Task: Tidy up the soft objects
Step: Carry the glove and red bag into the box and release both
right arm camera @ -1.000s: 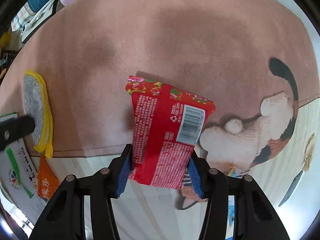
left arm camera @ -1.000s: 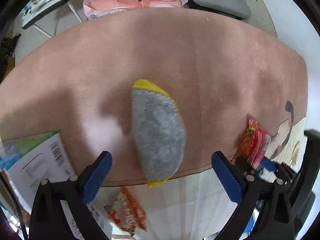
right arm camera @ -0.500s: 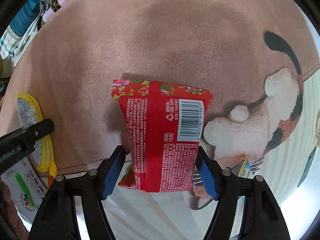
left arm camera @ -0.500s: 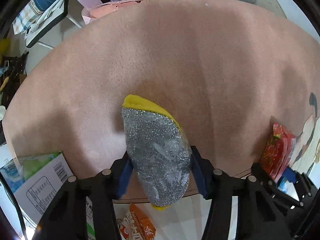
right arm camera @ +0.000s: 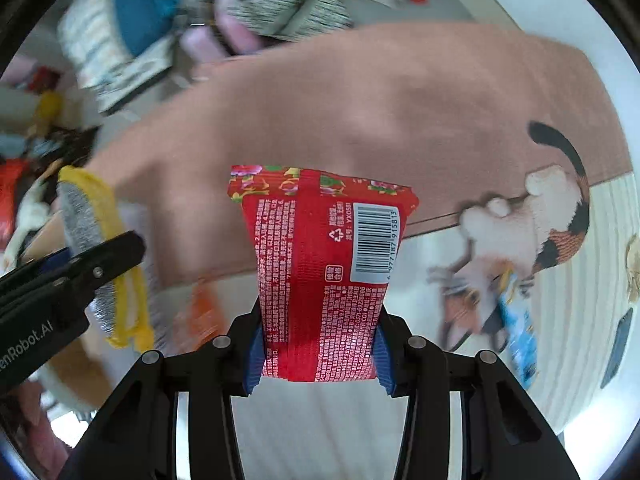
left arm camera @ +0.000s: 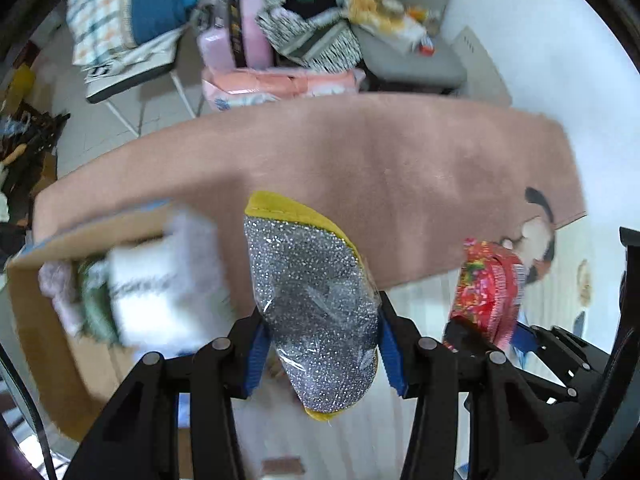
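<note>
- Both grippers have lifted off the rug (left arm camera: 400,160); box (left arm camera: 48,320) now beside the left.
- Left gripper (left arm camera: 320,352) clamps sponge (left arm camera: 312,300).
- Right gripper (right arm camera: 318,352) clamps red packet (right arm camera: 320,272) above rug's edge.

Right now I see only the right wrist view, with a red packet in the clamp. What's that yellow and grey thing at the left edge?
Observer: A scouring pad, left of your red packet. Its silver face is wrapped in clear plastic, and the left gripper is clamped on it.
Operator: Anything next to it?
Observer: An open cardboard box on its left, with a white fluffy item inside.
</note>
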Motion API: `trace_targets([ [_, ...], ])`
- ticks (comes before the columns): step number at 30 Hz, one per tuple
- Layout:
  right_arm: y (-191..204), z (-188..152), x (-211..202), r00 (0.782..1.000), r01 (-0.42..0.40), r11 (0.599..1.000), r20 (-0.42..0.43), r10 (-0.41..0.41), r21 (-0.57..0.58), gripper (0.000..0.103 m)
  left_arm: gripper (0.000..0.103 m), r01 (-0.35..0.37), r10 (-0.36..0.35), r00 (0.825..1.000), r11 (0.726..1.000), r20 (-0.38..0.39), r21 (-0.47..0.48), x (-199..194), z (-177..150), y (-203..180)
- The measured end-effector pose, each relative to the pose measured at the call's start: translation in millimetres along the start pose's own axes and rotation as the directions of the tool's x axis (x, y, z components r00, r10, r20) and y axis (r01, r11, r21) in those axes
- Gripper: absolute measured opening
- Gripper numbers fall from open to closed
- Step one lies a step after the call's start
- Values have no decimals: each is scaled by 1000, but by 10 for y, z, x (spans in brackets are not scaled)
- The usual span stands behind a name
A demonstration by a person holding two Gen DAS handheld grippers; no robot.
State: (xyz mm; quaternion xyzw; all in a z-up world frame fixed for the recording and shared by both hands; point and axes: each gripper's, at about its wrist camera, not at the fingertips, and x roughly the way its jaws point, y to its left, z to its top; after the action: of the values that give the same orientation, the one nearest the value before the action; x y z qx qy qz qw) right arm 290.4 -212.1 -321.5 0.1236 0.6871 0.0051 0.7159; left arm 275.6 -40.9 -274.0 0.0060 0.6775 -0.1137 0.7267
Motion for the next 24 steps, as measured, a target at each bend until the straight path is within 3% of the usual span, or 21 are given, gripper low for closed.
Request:
trace_targets([
  [4,648,-419,-278,994,-108,991,-6,108,-84,46,45,4,-3,1000,997,15,-83,-399,-299,669],
  [7,1258,-652,-337,984,-180,972,-31,177,-148,46,45,-33,35,999,990,7,-134,-512,-476,1262],
  [10,1943,-816,-268,978,-206,956,-60,197,-210,46,45,-68,63,998,979,-29,-194,-476,-615,1707],
  [15,2715,-970,176,977,-201,946,-127,174,-255,46,45,-74,45,993,958,-112,-278,-191,-694,2367],
  [19,2981,-1073,535,977,-176,951,-166,136,-256,46,45,-64,6,983,948,-183,-312,83,-751,2771],
  [24,3076,-1058,885,976,-146,957,-196,97,-252,46,46,-61,-19,972,942,-234,-330,356,-762,2949],
])
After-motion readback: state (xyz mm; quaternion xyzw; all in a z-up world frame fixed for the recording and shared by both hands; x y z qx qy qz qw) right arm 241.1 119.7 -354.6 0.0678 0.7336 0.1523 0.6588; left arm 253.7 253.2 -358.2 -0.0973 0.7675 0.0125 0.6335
